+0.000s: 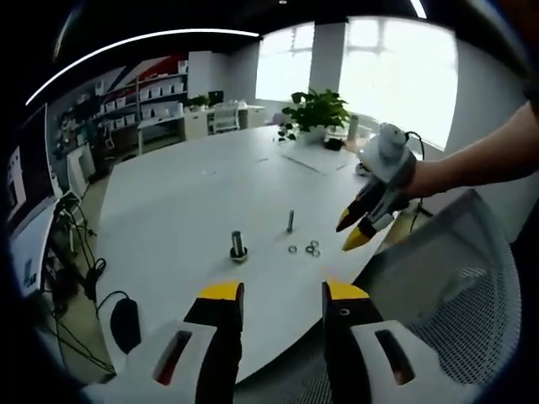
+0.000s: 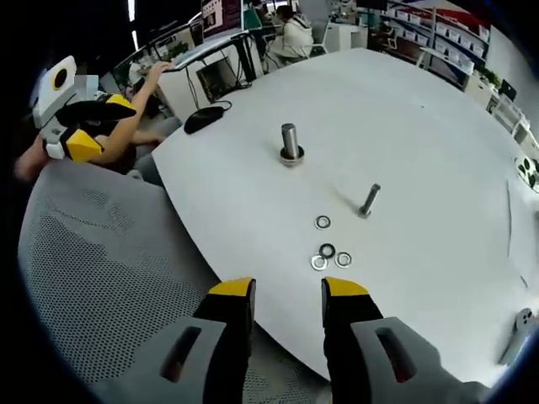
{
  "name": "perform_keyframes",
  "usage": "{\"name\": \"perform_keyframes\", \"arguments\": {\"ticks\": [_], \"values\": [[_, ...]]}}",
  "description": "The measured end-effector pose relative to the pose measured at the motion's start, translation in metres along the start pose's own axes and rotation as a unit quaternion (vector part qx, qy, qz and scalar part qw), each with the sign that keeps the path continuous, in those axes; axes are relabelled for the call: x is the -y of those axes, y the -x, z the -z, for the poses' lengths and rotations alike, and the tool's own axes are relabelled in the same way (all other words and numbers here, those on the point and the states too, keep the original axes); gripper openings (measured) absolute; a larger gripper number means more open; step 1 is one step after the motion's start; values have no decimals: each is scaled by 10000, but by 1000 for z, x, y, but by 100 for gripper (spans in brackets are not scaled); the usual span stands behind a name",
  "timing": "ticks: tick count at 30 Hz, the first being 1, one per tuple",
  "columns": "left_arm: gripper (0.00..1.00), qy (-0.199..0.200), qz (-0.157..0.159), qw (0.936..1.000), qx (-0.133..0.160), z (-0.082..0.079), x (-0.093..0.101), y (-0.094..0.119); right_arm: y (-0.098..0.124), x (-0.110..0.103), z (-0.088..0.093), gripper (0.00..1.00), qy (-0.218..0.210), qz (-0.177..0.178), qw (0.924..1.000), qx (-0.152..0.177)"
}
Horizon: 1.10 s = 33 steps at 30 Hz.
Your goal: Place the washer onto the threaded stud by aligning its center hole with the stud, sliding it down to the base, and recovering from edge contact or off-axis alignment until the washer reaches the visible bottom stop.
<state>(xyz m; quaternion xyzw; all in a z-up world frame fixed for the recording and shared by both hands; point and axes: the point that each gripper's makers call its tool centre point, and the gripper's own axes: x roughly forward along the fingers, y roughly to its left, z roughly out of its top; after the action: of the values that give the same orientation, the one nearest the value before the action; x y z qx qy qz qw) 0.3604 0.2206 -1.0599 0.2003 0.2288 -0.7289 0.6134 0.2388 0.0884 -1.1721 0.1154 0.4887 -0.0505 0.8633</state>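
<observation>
On the white table [image 1: 194,202] stands a thick threaded stud on a round base [image 1: 238,246] [image 2: 290,143]. A thinner upright bolt [image 1: 290,220] [image 2: 370,200] stands beside it. Several small washers [image 1: 308,248] [image 2: 328,251] lie flat near the table's edge, one of them [image 2: 322,222] a little apart. My left gripper [image 1: 283,296] hangs open over the table's edge with nothing between its jaws. My right gripper [image 2: 287,295] is open too, short of the washers; in the left gripper view the right gripper [image 1: 352,231] hovers just right of them. The left gripper [image 2: 80,126] appears at the far left.
A grey mesh chair back [image 2: 93,278] [image 1: 455,269] sits just off the table's edge below both grippers. A potted plant [image 1: 316,109] stands at the table's far end. A black mouse-like object [image 2: 204,119] lies near one edge. Shelves and desks line the room behind.
</observation>
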Motion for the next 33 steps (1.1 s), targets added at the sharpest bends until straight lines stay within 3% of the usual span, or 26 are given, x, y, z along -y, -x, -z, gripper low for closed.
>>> {"name": "perform_keyframes", "arguments": {"ticks": [8, 14, 20, 23, 26, 27, 33], "values": [[37, 40, -26, 10000, -33, 3, -4, 1, -14, 10, 4, 34, -22, 91, 9998, -156], [37, 11, -63, 9999, -95, 6, -5, 0, -20, 20, -4, 34, -160, 185, 9996, -173], [36, -50, -75, 9998, -159, 8, -4, 0, -23, 24, -11, 33, 120, 275, 9994, -186], [36, -77, -56, 9997, -215, 10, -4, -1, -30, 27, -13, 30, -13, 235, 9996, -145], [36, -111, -52, 9997, -210, 9, -3, 0, -25, 13, -10, 30, -24, 272, 9993, -241], [36, -109, -49, 9997, -205, 8, -3, 0, -38, 27, -10, 29, 6, 259, 9993, -283], [35, -150, -85, 9995, -257, 11, -4, -2, -45, 30, 5, 25, 146, 359, 9976, -578]]}}
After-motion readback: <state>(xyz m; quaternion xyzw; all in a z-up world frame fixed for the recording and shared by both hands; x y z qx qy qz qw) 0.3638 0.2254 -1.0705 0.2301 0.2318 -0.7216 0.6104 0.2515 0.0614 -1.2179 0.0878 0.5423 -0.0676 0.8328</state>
